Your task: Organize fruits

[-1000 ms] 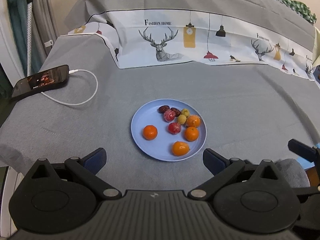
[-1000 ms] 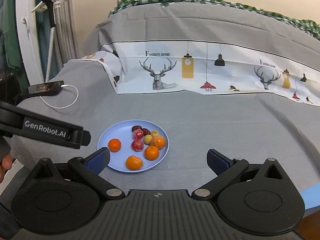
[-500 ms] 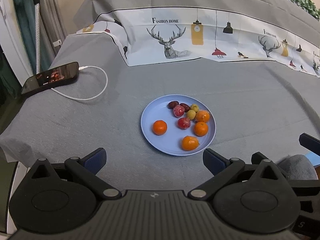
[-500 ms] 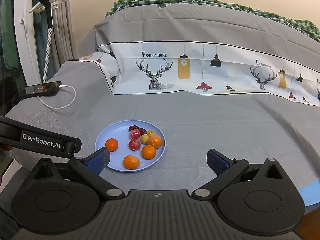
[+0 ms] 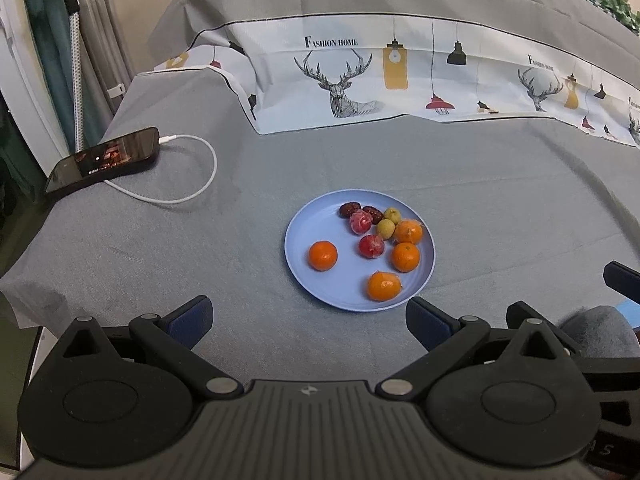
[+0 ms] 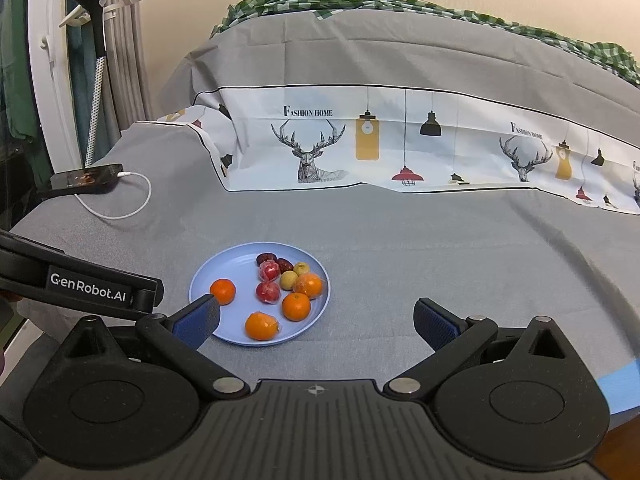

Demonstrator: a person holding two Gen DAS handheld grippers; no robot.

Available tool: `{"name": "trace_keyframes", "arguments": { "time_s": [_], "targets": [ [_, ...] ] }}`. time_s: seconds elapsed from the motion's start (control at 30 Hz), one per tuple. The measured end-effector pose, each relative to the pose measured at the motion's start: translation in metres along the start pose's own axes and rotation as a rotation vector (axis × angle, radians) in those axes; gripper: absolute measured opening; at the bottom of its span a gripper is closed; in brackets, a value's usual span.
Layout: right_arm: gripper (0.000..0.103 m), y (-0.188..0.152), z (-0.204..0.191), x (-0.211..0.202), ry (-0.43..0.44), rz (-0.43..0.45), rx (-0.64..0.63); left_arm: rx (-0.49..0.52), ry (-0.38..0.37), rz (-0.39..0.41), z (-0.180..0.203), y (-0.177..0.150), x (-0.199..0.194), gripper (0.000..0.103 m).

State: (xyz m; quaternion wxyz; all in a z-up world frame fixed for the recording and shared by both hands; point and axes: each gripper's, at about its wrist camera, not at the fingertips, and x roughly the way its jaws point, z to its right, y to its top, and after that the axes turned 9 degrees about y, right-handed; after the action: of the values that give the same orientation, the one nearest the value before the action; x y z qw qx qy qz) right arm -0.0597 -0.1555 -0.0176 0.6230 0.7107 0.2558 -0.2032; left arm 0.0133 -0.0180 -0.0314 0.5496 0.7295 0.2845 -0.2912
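Both the left gripper (image 5: 308, 316) and the right gripper (image 6: 316, 318) gape wide and hold nothing. The blue plate (image 5: 304, 240) of fruits sits at 12 o'clock from the left one — closer than before. The fruits at 1 o'clock on the plate are too small to name.

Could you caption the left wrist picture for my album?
Open left gripper hovering before a blue plate of mixed fruit.

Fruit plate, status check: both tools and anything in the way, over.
Left tool open, empty, short of the plate. Right tool open, empty. Blue plate holds all the fruit, untouched. Phone and cable lie far left, clear of the path.
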Motion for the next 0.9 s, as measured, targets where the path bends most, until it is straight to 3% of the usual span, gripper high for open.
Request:
{"name": "trace_keyframes", "arguments": {
  "time_s": [0.9],
  "targets": [
    [0.102,-0.0005,-0.006,0.0058,-0.003,-0.011,-0.013,-0.002,0.008,-0.014,-0.0047,-0.0017,0.0076,0.103]
  ]
}}
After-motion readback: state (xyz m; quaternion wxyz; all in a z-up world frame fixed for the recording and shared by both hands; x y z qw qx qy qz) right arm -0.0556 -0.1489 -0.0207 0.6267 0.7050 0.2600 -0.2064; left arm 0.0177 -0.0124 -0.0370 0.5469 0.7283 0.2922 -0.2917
